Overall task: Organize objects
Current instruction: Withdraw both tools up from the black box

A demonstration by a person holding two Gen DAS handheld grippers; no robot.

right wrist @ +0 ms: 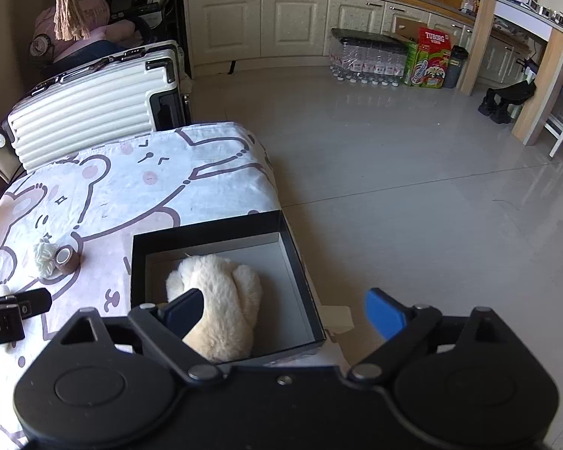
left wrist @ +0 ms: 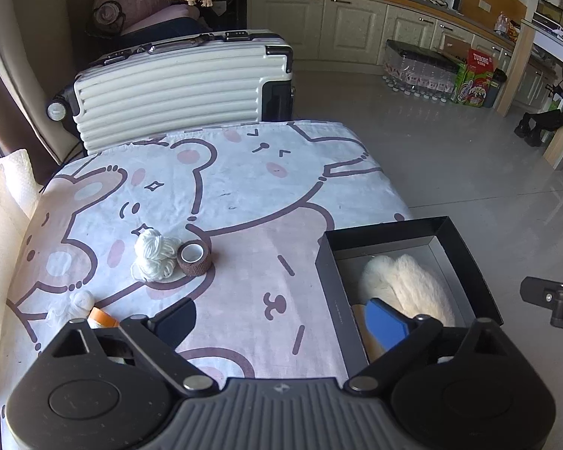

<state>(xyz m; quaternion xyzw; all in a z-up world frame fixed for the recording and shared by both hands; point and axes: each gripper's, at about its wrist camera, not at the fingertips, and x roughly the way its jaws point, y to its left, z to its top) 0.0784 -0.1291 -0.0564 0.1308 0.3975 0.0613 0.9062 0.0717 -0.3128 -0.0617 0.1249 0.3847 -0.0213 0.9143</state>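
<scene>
A black box [left wrist: 458, 247] [right wrist: 139, 262] sits at the table's right edge with a cream fluffy item [left wrist: 409, 285] [right wrist: 221, 300] inside. A white yarn bundle [left wrist: 155, 255] [right wrist: 44, 257] and a brown tape roll [left wrist: 194, 258] [right wrist: 66, 258] lie together on the bear-print cloth [left wrist: 244, 187]. An orange-and-white object [left wrist: 101, 318] and a small white bundle [left wrist: 80, 300] lie by my left finger. My left gripper [left wrist: 281, 322] is open and empty above the cloth and box edge. My right gripper [right wrist: 285, 315] is open and empty above the box's right edge.
A white ribbed suitcase [left wrist: 176, 86] [right wrist: 90, 112] stands behind the table. A paper towel [left wrist: 7, 195] lies at the table's left. Grey floor [right wrist: 394, 187] lies to the right, with bottled water packs [right wrist: 364, 60], a Tuborg carton [right wrist: 431, 60] and cabinets beyond.
</scene>
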